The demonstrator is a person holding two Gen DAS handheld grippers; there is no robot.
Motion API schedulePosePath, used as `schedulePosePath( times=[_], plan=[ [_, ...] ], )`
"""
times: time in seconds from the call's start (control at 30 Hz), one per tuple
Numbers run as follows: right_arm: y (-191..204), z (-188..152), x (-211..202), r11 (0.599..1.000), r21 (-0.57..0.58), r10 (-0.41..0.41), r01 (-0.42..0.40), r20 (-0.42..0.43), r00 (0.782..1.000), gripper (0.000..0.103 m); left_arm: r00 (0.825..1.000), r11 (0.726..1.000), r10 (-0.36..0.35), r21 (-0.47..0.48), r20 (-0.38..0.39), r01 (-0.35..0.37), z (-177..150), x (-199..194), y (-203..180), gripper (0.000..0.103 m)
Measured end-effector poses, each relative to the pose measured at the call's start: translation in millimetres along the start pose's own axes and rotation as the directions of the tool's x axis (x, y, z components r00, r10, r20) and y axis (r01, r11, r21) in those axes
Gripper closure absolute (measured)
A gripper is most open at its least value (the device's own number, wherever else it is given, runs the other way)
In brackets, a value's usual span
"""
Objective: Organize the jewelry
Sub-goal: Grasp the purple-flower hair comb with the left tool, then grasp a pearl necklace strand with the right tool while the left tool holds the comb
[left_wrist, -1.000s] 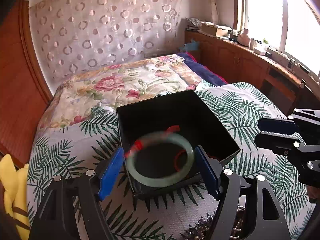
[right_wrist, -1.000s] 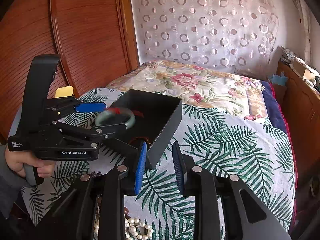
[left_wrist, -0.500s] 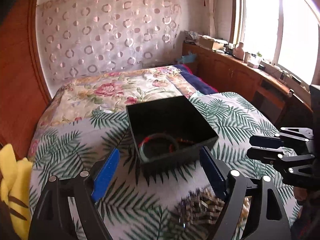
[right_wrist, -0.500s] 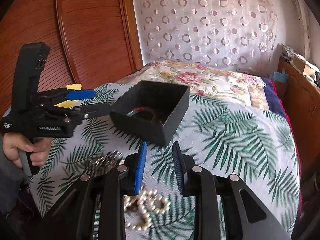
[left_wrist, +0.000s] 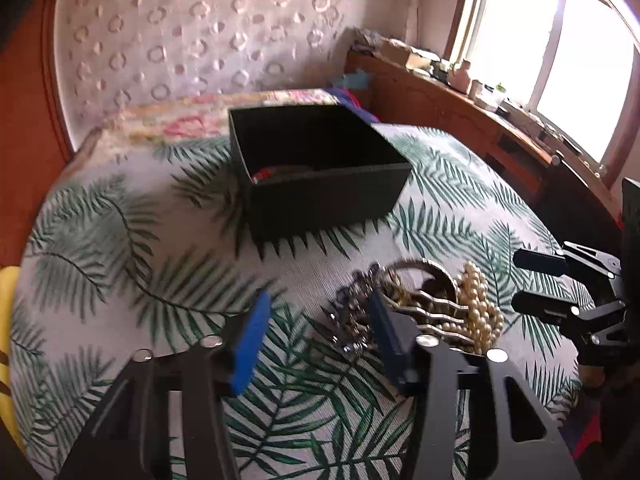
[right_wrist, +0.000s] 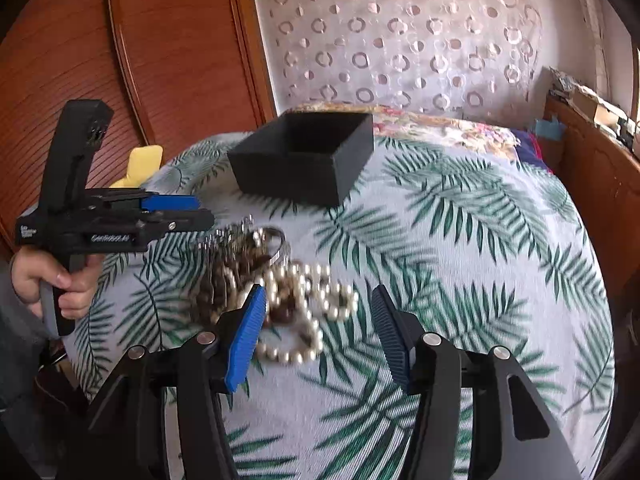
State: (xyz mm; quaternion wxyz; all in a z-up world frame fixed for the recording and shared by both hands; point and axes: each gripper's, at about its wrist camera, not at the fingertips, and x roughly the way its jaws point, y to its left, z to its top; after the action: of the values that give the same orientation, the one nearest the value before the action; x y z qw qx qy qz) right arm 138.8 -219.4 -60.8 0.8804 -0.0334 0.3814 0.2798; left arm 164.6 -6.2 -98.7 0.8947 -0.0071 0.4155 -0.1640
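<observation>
A black open box (left_wrist: 320,176) stands on the palm-leaf cloth, also seen in the right wrist view (right_wrist: 304,160); a bangle with a red mark (left_wrist: 276,172) lies inside it. A heap of jewelry (left_wrist: 420,304) with a pearl necklace (right_wrist: 308,312), dark beads and metal bangles lies in front of the box. My left gripper (left_wrist: 316,340) is open and empty, low over the cloth just left of the heap. My right gripper (right_wrist: 318,336) is open and empty, with the pearls between its fingers' line.
The round table edge (right_wrist: 592,320) drops off at the right. A wooden cabinet (left_wrist: 460,120) runs along the window side. A yellow object (right_wrist: 140,164) lies by the wooden door at the left. The bed (right_wrist: 440,132) lies behind the box.
The green bangle left my left gripper and now lies in the box. Both grippers drew back and down toward the jewelry heap. My right gripper opened from nearly shut.
</observation>
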Motion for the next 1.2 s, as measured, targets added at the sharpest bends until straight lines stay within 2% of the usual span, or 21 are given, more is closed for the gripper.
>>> schedulePosePath(
  times=[0.17,0.3,0.5,0.63,0.8,0.83,0.87,0.9,1.2],
  plan=[
    [-0.4,-14.0,2.3,1.000,0.016,0.008,-0.008,-0.013,1.000,0.046,1.000,1.000,-0.022,-0.001,-0.012,0.022,0.5,6.0,-2.4,0.071],
    [-1.0,-17.7,3.0,1.000,0.029,0.010,-0.010,-0.007,1.000,0.046,1.000,1.000,-0.019,0.005,-0.017,0.019,1.4,6.4,-4.0,0.071],
    [-2.4,-19.3,3.6,0.999,0.039,0.019,-0.019,-0.004,1.000,0.046,0.998,0.998,-0.058,0.001,-0.020,0.058,2.8,7.4,-7.1,0.071],
    [-2.2,-19.8,3.7,0.999,0.039,0.019,-0.018,-0.004,1.000,0.046,0.999,0.999,-0.044,0.012,-0.032,0.044,5.2,14.3,-9.5,0.071],
    [-1.9,-19.5,3.8,0.999,0.035,0.025,-0.024,-0.005,1.000,0.046,0.997,0.998,-0.068,-0.014,-0.036,0.068,5.1,14.8,-4.8,0.071],
    [-2.1,-19.6,3.7,0.999,0.036,0.025,-0.025,-0.004,1.000,0.046,0.996,0.997,-0.075,-0.018,-0.036,0.075,4.0,14.7,-3.9,0.074],
    [-2.4,-19.9,3.0,0.999,0.037,0.026,-0.026,-0.003,1.000,0.046,0.995,0.996,-0.090,-0.022,-0.046,0.089,2.9,15.4,-3.3,0.081],
    [-2.2,-20.0,3.0,0.999,0.036,0.025,-0.025,-0.003,1.000,0.046,0.995,0.996,-0.092,-0.023,-0.044,0.091,2.0,15.6,-2.5,0.082],
    [-2.0,-19.8,3.3,0.999,0.038,0.025,-0.025,-0.003,1.000,0.046,0.998,0.999,-0.051,0.001,-0.034,0.051,-3.7,6.6,-4.7,0.085]
  ],
)
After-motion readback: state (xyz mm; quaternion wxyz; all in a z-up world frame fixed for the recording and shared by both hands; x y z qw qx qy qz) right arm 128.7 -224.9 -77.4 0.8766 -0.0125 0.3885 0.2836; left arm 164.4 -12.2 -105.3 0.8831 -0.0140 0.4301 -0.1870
